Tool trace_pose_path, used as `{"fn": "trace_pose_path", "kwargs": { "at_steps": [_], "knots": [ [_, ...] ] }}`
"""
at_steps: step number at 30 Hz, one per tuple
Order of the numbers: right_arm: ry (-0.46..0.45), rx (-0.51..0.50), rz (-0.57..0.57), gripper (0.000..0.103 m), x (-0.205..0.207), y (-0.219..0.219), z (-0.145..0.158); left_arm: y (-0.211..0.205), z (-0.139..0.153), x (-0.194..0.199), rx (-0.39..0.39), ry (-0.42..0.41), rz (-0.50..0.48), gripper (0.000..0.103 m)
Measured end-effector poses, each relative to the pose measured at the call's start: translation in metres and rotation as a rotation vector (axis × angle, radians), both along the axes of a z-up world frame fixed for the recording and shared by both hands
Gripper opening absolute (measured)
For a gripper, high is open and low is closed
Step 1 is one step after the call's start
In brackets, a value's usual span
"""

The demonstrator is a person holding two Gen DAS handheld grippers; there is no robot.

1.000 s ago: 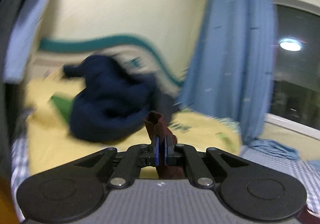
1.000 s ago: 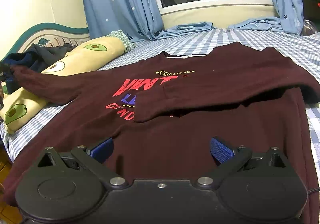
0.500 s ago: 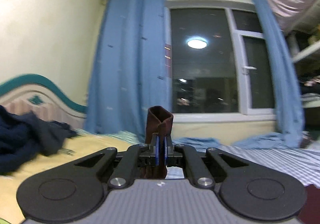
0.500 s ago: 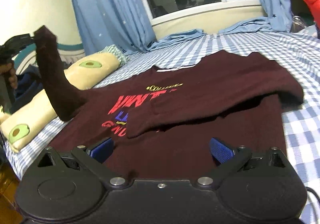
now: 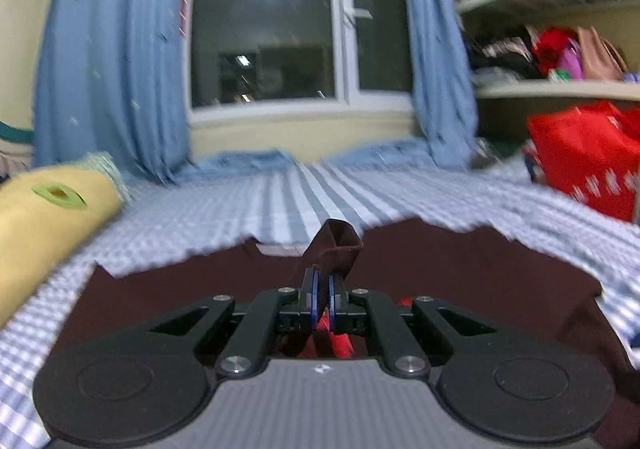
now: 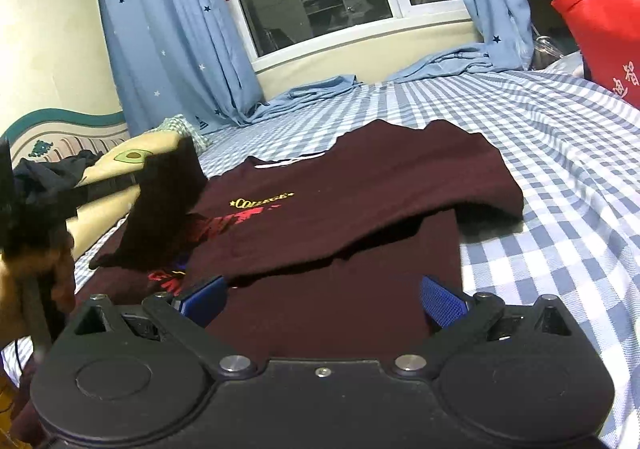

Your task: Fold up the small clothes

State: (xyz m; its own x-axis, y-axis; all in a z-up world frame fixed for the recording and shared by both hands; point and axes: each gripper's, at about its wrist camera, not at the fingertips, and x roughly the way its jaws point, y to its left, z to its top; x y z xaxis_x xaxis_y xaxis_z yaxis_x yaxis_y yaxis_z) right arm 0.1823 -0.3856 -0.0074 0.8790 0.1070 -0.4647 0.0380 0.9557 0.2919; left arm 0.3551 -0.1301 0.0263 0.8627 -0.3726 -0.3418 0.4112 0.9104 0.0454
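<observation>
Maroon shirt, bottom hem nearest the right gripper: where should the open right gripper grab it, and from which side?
Probably the near corner of the bottom hem of the maroon shirt, approached low from the near bed edge. That hem lies flat and single-layer between the open right gripper pads. The left gripper is shut on the left sleeve, so avoid that side.

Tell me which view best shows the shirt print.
Right wrist: the print reads partly, "COLLEGE" and red letters, though sleeves cover some. Left wrist shows only a red sliver behind the left tool, which pinches a sleeve.
</observation>
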Motion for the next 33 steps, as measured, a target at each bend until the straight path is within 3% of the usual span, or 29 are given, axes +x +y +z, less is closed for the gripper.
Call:
{"fn": "trace_pose_path", "kwargs": {
  "at_steps": [4, 8, 9, 12, 16, 20, 23, 29, 33],
  "knots": [
    [0.019, -0.002, -0.004, 0.103, 0.008, -0.001, -0.004, 0.011, -0.010, 0.003, 0.002, 0.118, -0.064, 0.004],
    [0.031, 0.003, -0.001, 0.103, 0.015, 0.001, -0.008, 0.025, -0.014, 0.011, -0.052, 0.220, -0.125, 0.008],
    [0.033, 0.000, 0.001, 0.103, 0.016, 0.003, -0.009, 0.028, -0.014, 0.010, -0.056, 0.232, -0.150, 0.020],
    [0.046, -0.017, 0.012, 0.103, 0.022, 0.007, -0.010, 0.039, -0.010, 0.009, -0.076, 0.244, -0.194, 0.072],
    [0.057, -0.046, 0.039, 0.103, 0.031, 0.016, -0.011, 0.064, 0.000, 0.004, -0.082, 0.227, -0.214, 0.083],
    [0.055, -0.032, 0.072, 0.103, 0.045, 0.026, -0.008, 0.091, 0.012, 0.016, -0.075, 0.211, -0.094, 0.091],
    [0.045, -0.030, 0.100, 0.103, 0.059, 0.037, -0.005, 0.122, 0.017, 0.037, -0.057, 0.207, 0.066, 0.097],
    [0.007, -0.025, 0.171, 0.103, 0.102, 0.068, 0.008, 0.181, 0.016, 0.115, 0.006, 0.209, 0.392, 0.097],
    [-0.010, -0.026, 0.171, 0.102, 0.130, 0.085, 0.010, 0.210, 0.013, 0.167, -0.033, 0.222, 0.501, 0.097]
  ]
}}
